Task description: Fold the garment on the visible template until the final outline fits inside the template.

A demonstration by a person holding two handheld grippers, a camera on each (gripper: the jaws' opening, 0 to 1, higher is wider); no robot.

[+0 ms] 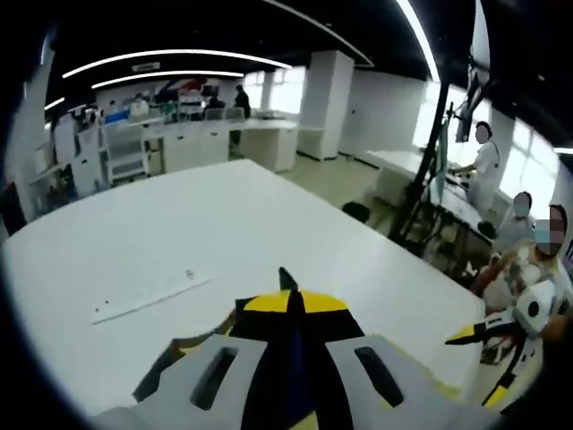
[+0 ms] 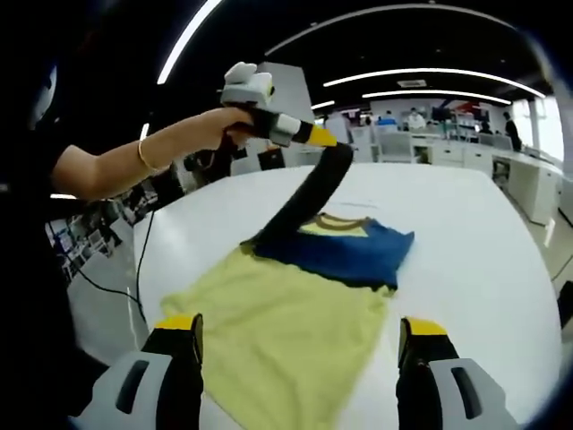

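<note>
In the right gripper view, a yellow T-shirt (image 2: 286, 331) with a navy upper part is seen lying on the white table (image 2: 483, 260), its hem nearest the camera and its collar farther away. One navy sleeve (image 2: 309, 202) is lifted off the table and drawn up in a taut dark strip to the left gripper (image 2: 324, 140), which is held above the far side of the garment by a hand (image 2: 228, 121) with a bracelet on the wrist. The left gripper's yellow-tipped jaws are clenched on the end of that sleeve. The same is seen in the left gripper view, where the jaws of the left gripper (image 1: 288, 300) are pressed together with a thin edge of dark cloth caught between them. Beyond them, a white ruler-like strip (image 1: 150, 297) lies flat on the table (image 1: 206, 215), well apart from the gripper.

The right gripper (image 2: 300, 349) is held released, its two yellow-tipped jaws spread wide apart over the lower part of the shirt; whether they touch the cloth cannot be told. It is also seen at the right edge of the left gripper view (image 1: 483, 333).

Seated people (image 1: 537, 260) are seen beside the table.
</note>
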